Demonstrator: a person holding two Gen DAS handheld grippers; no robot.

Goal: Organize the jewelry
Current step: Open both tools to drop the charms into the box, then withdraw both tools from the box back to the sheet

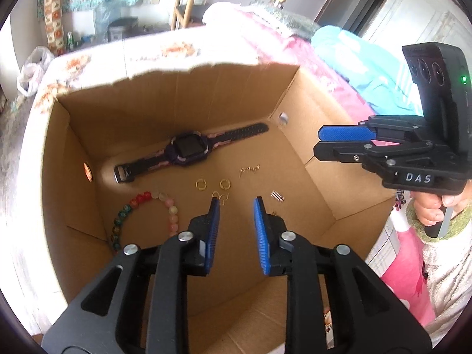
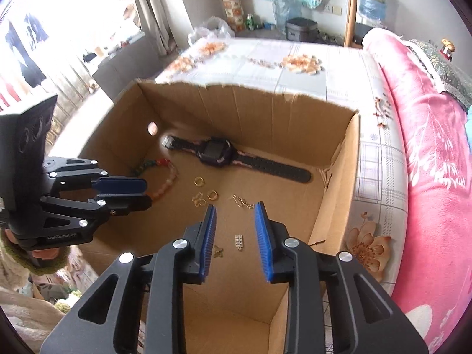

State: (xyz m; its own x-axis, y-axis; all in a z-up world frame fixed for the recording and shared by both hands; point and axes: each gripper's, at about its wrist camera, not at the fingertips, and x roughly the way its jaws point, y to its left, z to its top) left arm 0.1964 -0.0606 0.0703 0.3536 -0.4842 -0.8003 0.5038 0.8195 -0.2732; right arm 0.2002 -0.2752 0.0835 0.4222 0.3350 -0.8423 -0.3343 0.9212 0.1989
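An open cardboard box [image 1: 177, 103] [image 2: 250, 112] stands on a bed and holds the jewelry. On its floor lie a dark watch [image 1: 188, 149] [image 2: 214, 150], a coloured bead bracelet [image 1: 144, 197] [image 2: 171, 177], two gold hoops [image 1: 201, 184] [image 2: 199, 181], a gold pin piece [image 1: 249, 169] [image 2: 243, 202] and a small silver piece [image 1: 277, 197] [image 2: 239, 241]. My left gripper [image 1: 236, 203] [image 2: 146, 193] hovers open over the box floor, near the hoops, holding nothing. My right gripper [image 2: 235, 208] [image 1: 320, 141] is also open and empty; the silver piece lies on the floor below it.
The box's walls rise on all sides of the jewelry. A floral sheet [image 2: 295, 67] covers the bed, with a pink blanket [image 2: 427, 147] to the right and a turquoise one [image 1: 354, 56]. A person's hand [image 1: 433, 209] holds the right gripper's handle.
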